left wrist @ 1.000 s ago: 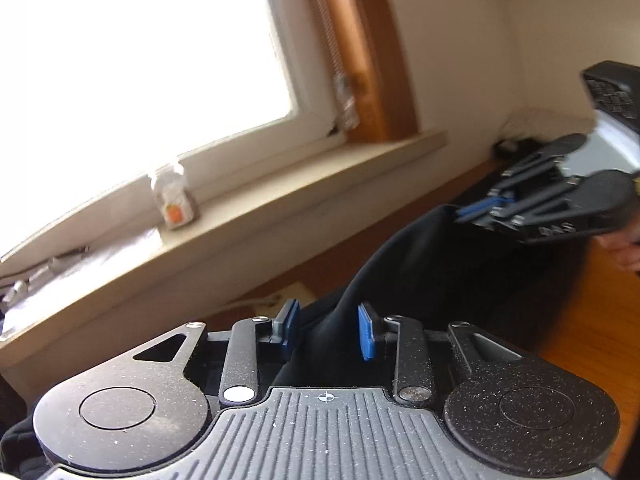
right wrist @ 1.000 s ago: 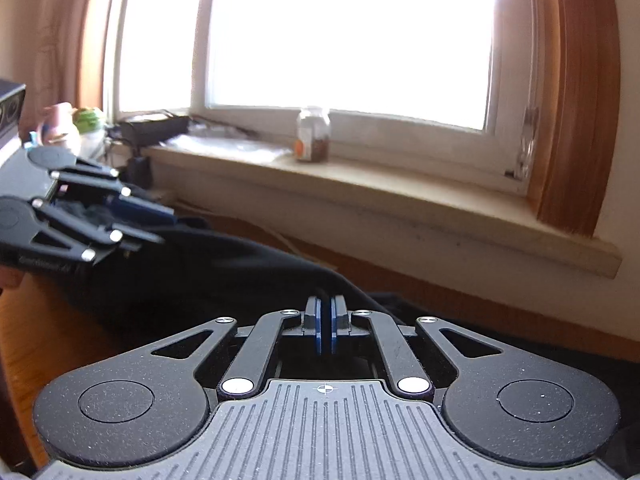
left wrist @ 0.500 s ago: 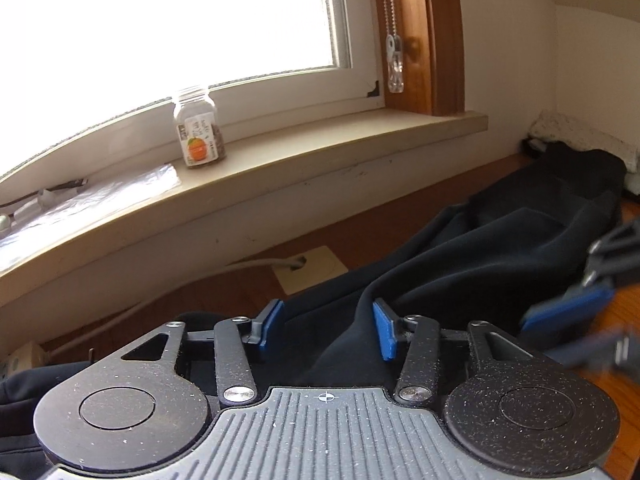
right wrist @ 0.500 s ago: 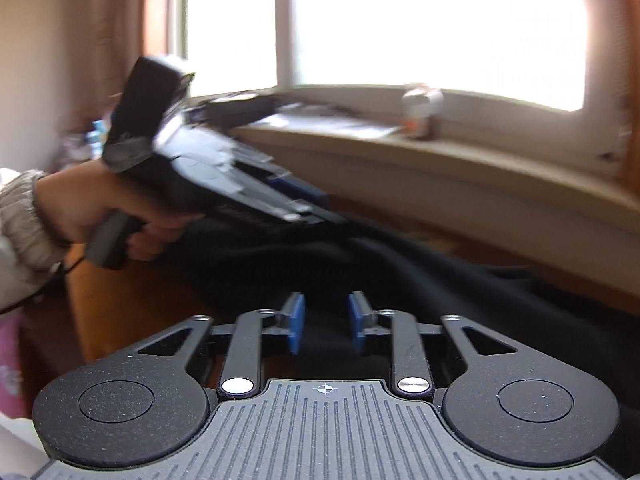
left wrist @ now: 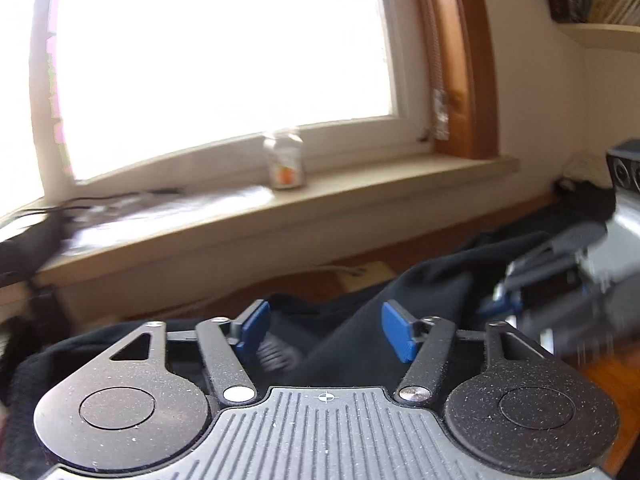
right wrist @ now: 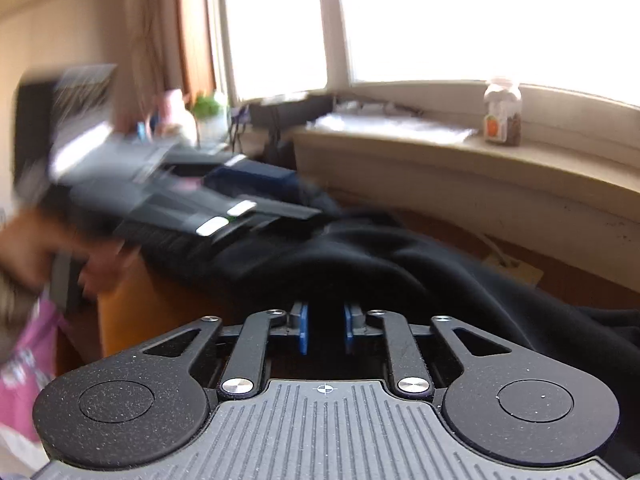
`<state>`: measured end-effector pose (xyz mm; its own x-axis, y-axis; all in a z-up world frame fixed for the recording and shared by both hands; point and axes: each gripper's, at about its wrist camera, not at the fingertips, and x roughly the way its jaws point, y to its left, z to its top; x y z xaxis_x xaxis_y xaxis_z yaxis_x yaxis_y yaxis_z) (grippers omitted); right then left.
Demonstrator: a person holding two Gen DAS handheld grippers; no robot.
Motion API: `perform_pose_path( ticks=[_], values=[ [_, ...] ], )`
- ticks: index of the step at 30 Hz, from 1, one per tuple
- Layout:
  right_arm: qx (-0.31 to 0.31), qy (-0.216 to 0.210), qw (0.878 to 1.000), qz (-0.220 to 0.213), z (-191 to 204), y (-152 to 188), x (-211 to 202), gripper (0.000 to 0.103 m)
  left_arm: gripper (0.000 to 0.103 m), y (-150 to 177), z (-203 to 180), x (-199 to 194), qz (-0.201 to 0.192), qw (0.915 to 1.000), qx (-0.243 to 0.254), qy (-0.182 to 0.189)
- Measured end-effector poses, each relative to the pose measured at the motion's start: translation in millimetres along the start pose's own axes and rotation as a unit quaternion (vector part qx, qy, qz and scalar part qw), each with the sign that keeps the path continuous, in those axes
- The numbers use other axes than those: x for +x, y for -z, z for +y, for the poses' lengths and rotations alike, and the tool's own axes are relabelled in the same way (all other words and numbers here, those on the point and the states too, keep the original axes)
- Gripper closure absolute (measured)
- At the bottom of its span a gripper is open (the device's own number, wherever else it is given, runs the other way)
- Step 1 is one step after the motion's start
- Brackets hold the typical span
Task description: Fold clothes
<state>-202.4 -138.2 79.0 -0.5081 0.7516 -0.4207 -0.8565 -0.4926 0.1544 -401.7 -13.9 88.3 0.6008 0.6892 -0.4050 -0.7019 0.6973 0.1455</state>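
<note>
1. Right, the black garment [left wrist: 420,300] lies rumpled across the wooden desk [right wrist: 132,300], heaped in soft ridges just below the window sill [left wrist: 360,188]
2. In the right wrist view the same dark cloth runs from the desk's near edge off to the right, with one ridge rising just ahead of the camera
3. Left gripper [left wrist: 326,328] hovers low over the cloth, its blue pads [left wrist: 396,336] spread wide apart; a fold of fabric sits between them, but neither pad visibly presses on it
4. Right gripper [right wrist: 325,328] shows its blue pads with a narrow gap between them, dark cloth filling that gap; whether the pads actually pinch it, I cannot tell
5. Each gripper turns up in the other's camera, heavily blurred: the right one at the right edge of the left view, above the garment, the left one at the left of the right view, with a blurred hand [right wrist: 48,248] on its handle
6. A pink garment [right wrist: 28,364] shows at the lower left of the right view
7. Out on the sill, a small jar [left wrist: 285,160] with an orange label stands upright, with papers [right wrist: 392,124] lying flat beside it
8. A pale cable [left wrist: 336,270] trails down onto the desk behind the cloth
</note>
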Motion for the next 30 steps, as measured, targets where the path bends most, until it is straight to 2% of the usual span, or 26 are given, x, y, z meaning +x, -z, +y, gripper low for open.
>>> perform_pose_path(
  ticks=[2, 6, 10, 13, 19, 21, 23, 25, 30],
  values=[
    [0.023, -0.008, 1.000, -0.015, -6.4, -8.5, -2.4, 0.090, 0.027, 6.8, 0.0, -14.3, -0.011, 0.9998, 0.004, -0.017],
    [0.065, -0.012, 0.997, -0.029, -18.0, -21.1, 1.9, 0.092, 0.023, 15.9, -1.8, -16.6, -0.005, 0.9997, 0.016, -0.018],
    [0.061, 0.003, 0.998, -0.017, -16.6, -20.0, 9.9, 0.089, 0.031, 16.8, 1.8, 2.0, 0.011, 0.9973, 0.052, -0.050],
    [0.043, 0.008, 0.999, -0.008, -14.6, -14.9, 9.6, 0.077, 0.034, 12.0, 20.0, 10.7, 0.020, 0.9985, 0.036, -0.036],
    [-0.015, -0.010, 1.000, 0.021, 3.1, -0.4, 0.7, 0.066, 0.034, -3.0, 44.6, 11.8, 0.018, 0.9997, 0.009, -0.016],
    [-0.022, -0.013, 0.999, 0.030, 9.6, 1.3, 4.1, 0.065, 0.034, -2.1, 47.9, 13.9, 0.022, 0.9995, 0.007, -0.020],
    [-0.021, -0.025, 0.999, 0.034, 13.8, 1.9, 9.6, 0.057, 0.034, -1.2, 51.3, 16.0, 0.027, 0.9993, 0.006, -0.024],
    [-0.020, -0.038, 0.999, 0.032, 17.6, 1.6, 17.2, 0.053, 0.034, -0.3, 54.6, 18.0, 0.031, 0.9991, 0.004, -0.028],
    [-0.050, -0.042, 0.998, 0.020, 39.3, 2.7, 26.4, 0.051, 0.034, 1.6, 63.4, 23.5, 0.043, 0.9983, 0.002, -0.039]
  ],
)
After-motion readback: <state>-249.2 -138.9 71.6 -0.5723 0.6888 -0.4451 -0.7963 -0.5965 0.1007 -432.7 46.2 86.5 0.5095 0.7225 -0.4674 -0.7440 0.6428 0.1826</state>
